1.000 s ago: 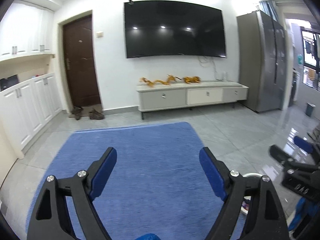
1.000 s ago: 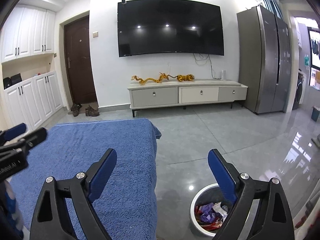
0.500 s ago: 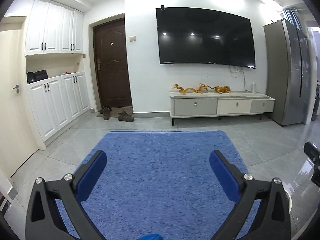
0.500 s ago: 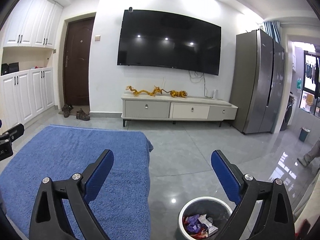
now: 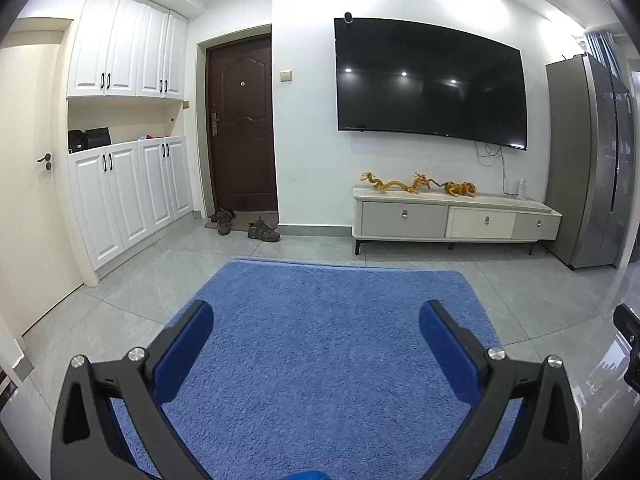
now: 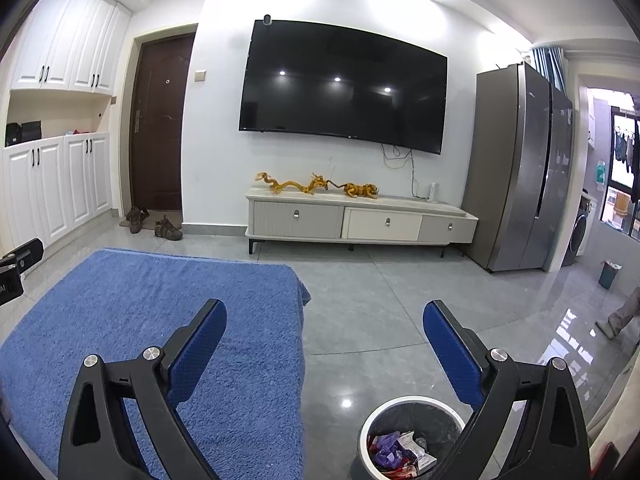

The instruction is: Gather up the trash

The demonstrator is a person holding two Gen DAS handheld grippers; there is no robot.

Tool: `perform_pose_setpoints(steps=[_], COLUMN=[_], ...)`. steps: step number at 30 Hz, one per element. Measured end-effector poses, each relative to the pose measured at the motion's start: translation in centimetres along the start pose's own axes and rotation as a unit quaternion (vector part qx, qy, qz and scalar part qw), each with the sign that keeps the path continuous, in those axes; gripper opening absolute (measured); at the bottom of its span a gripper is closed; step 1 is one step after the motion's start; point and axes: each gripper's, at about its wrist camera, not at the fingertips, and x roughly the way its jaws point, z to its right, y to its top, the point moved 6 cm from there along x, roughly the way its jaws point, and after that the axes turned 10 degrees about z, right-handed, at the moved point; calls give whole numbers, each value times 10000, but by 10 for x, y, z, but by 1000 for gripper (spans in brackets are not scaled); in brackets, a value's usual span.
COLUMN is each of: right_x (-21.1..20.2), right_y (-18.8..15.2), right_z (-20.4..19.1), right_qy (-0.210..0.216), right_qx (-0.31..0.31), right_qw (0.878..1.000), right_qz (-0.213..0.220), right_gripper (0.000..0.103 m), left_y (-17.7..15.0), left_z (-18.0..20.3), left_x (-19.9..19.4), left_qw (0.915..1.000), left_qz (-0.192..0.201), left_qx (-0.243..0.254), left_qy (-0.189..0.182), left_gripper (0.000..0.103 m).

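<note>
Grey tiled floor (image 6: 380, 304) with blue rug (image 6: 160, 320), white trash bin (image 6: 412, 436), shoes (image 6: 168, 229).

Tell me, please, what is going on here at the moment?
A person is collecting trash with a handheld gripper in each hand. Both the left gripper and the right gripper are open and empty, held over a blue rug in a living room. A white trash bin on the tile floor below the right gripper already holds crumpled wrappers. No loose trash shows on the rug.
</note>
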Motion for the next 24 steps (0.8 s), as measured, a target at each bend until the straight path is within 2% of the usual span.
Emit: perform_pose_setpoints(steps=[24], right_x=[9], right_y=[-9], right_z=[-7], right_qy=[18], right_qx=[-54], right_qw=[9998], right_qz=[-205], right_gripper=[98], left_y=[-9], left_z=[-2], left_x=[6], left_qw=[9998], left_qz=[-116], left_qx=[-69], left_qy=[-128], left_gripper=[103])
